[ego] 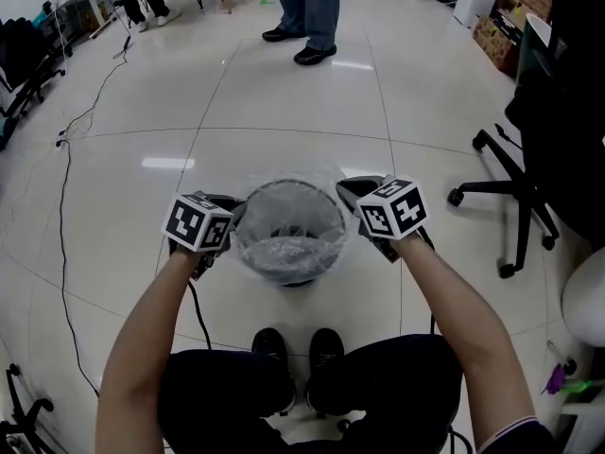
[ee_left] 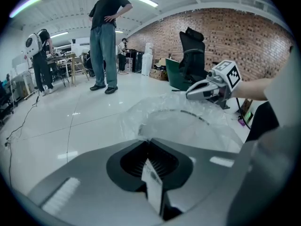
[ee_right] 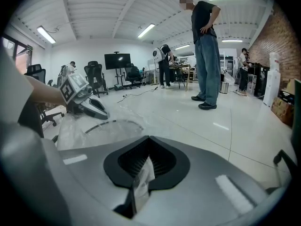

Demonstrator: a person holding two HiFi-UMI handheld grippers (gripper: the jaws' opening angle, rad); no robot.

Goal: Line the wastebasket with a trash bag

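Here the round, dark-rimmed wastebasket point(ego: 288, 184) stands on the glossy white tiled floor point(ego: 142, 112), just ahead of the seated person's black shoes point(ego: 295, 348). A thin, clear trash bag point(ego: 284, 253) lies inside it. The film is crinkled and shiny, it sags in a wrinkled heap at the bottom, and its mouth is draped out over the rim all round. The left gripper point(ego: 232, 206) sits at the rim's left edge. Its smooth grey jaws are pressed together on a narrow fold of the clear film, which shows in the left gripper view point(ee_left: 153, 182). The right gripper point(ego: 350, 190) sits at the rim's right edge. Its jaws are likewise pinched on a crumpled strip of the same film point(ee_right: 141, 180). A black wheeled office chair point(ego: 529, 178) stands near the floor's right edge. Another person point(ego: 307, 12) in jeans stands well beyond the basket.
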